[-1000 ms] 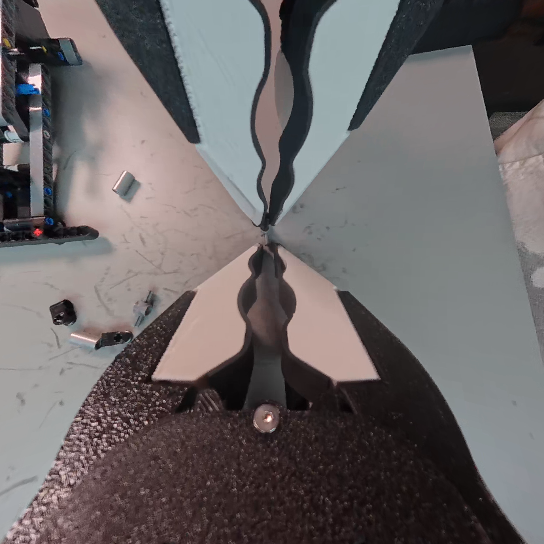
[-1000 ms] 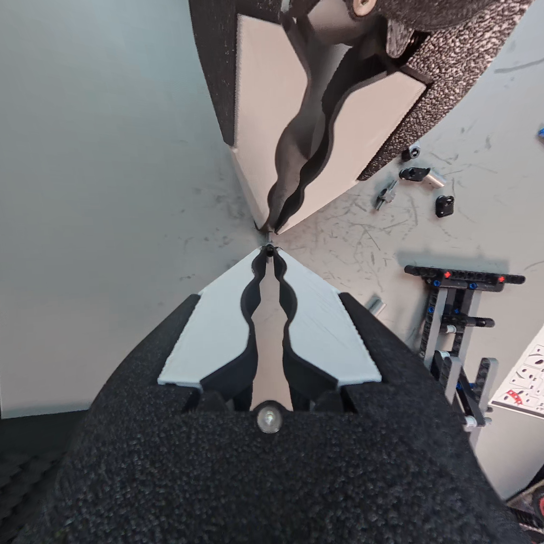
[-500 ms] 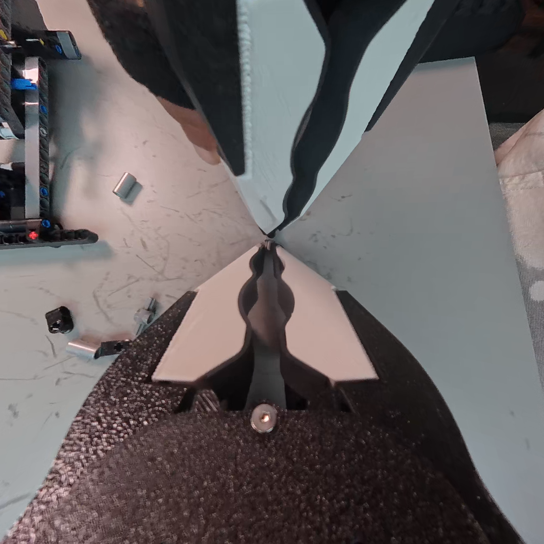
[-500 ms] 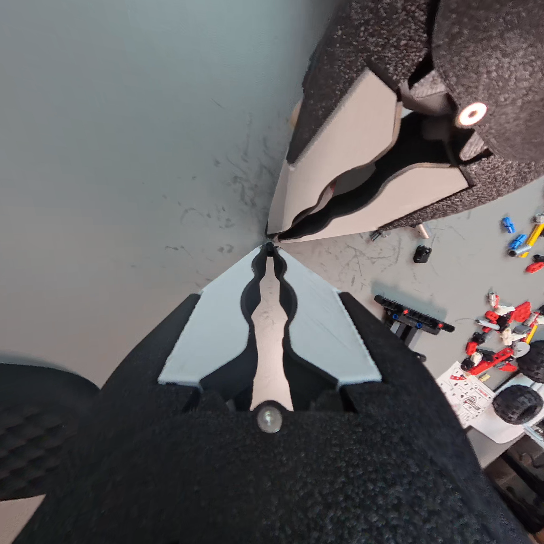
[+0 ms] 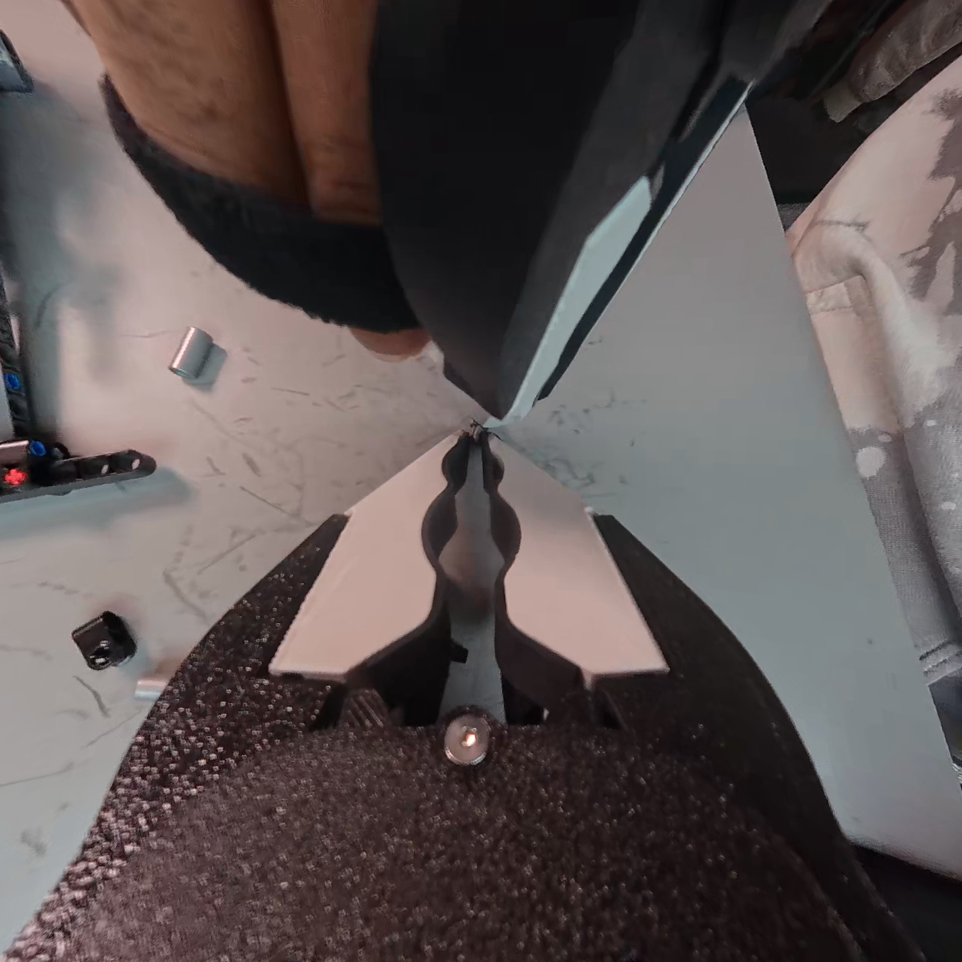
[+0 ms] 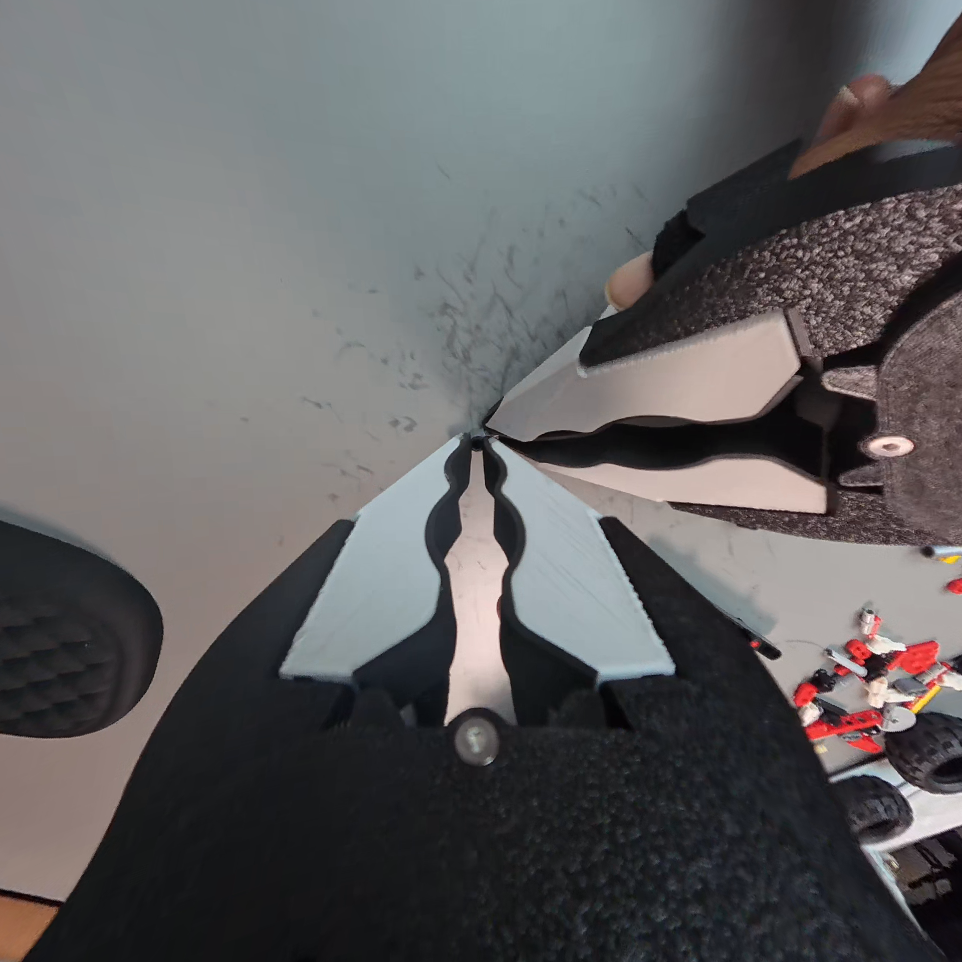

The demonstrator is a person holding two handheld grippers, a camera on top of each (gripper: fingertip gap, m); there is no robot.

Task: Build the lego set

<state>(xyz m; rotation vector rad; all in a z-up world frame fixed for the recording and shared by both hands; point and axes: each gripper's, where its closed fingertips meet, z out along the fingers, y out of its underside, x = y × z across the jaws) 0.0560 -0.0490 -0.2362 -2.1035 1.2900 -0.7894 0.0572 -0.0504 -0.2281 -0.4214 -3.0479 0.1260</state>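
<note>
Meeting tip-to-tip: left claw [image 5: 475, 434], right claw [image 6: 476, 442], both clenched on tiny piece [image 6: 476, 433] (orientation unreadable).

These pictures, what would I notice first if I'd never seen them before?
First, two big claws meeting tip to tip in the middle: the left claw and the right claw, both pinched nearly shut around something tiny between their tips. Next, the bright red lego pieces and black tyres at the right edge of the right wrist view. A small grey tube lies alone on the scratched table.
</note>
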